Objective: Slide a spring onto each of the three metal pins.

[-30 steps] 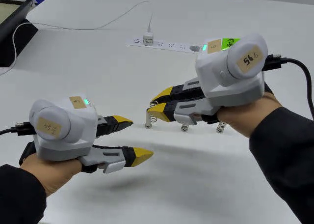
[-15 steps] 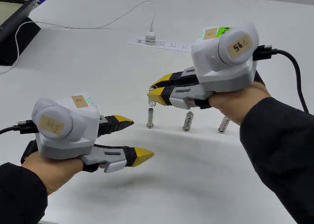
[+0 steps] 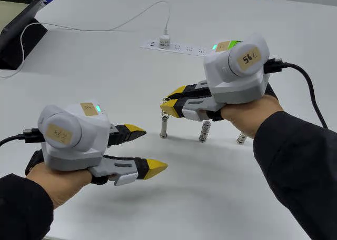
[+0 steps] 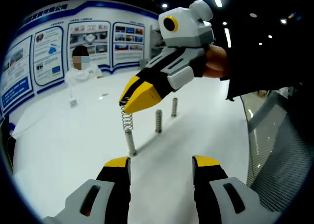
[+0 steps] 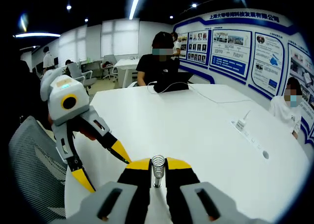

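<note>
Three metal pins stand in a row on the white table (image 3: 105,77). The middle pin (image 3: 205,130) and the right pin (image 3: 241,138) each carry a spring. My right gripper (image 3: 168,106) is shut on a third spring (image 3: 165,116), held upright with its lower end at the top of the left pin (image 3: 164,130). The right gripper view shows that spring (image 5: 157,165) pinched between the shut yellow tips. In the left gripper view the spring (image 4: 127,120) hangs over the left pin (image 4: 131,144). My left gripper (image 3: 147,149) hovers open and holds nothing, to the left of the pins.
A white power strip (image 3: 176,46) with a plug and cable lies at the back of the table. A black device (image 3: 18,35) stands at the far left. A black cable (image 3: 310,98) trails from the right gripper. People sit at the far side (image 5: 162,62).
The right gripper lifted the spring from beside the left pin, brought it over the pin, and lowered it to the pin's top. The left gripper has stayed open and still.
</note>
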`<state>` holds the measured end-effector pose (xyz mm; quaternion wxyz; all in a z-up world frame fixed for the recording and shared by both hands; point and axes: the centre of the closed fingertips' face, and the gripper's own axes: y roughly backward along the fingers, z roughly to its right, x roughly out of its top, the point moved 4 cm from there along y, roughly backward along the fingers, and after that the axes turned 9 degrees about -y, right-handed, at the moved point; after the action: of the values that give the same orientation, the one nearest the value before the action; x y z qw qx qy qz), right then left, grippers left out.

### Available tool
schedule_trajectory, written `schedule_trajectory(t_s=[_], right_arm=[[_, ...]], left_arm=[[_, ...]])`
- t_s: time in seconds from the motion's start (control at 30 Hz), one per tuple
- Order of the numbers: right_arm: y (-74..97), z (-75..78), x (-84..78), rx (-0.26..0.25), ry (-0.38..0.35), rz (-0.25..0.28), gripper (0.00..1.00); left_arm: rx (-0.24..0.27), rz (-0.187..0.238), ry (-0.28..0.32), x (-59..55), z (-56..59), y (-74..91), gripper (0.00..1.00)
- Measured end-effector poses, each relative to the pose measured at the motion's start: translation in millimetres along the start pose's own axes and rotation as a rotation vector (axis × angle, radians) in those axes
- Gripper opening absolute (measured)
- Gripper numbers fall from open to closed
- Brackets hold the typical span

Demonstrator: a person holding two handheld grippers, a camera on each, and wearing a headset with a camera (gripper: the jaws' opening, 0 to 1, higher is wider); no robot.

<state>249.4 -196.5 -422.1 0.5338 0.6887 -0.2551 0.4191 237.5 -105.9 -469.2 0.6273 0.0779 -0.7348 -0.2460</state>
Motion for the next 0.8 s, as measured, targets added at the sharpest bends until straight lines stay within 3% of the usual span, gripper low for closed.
schedule_trajectory(t_s=[0.8], right_arm=[[-22.4, -0.4, -31.8, -0.021, -0.034, -0.068, 0.12]], left_arm=[[-0.008, -0.008, 0.000, -3.0, -0.5, 0.3, 0.50]])
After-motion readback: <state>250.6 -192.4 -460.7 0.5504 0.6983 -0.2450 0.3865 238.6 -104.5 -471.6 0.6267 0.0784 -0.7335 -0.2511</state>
